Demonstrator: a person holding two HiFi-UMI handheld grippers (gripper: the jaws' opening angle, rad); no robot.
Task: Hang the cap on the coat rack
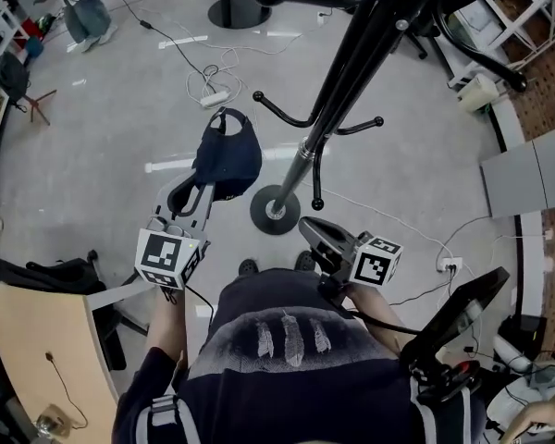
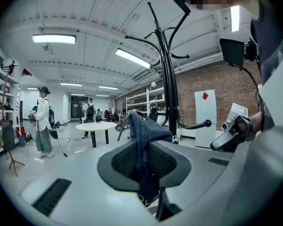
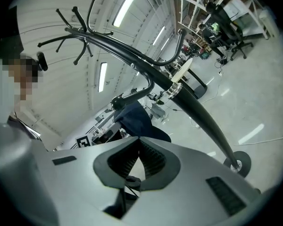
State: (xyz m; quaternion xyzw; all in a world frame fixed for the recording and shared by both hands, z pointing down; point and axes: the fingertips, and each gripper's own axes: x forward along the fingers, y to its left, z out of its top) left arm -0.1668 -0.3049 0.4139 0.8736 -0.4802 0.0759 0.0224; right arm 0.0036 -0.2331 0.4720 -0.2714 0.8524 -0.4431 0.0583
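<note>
A dark navy cap hangs from my left gripper, which is shut on a fold of its fabric. In the left gripper view the cap stands pinched between the pads of that gripper. The black coat rack leans across the head view just right of the cap, with its round base on the floor and a curved hook close to the cap. My right gripper is held near the base, shut and empty. Its own view shows the right gripper, the cap and the rack pole.
A power strip and loose cables lie on the grey floor beyond the cap. A wooden desk is at the lower left. A second stand base and a person are farther off. A round white table stands in the distance.
</note>
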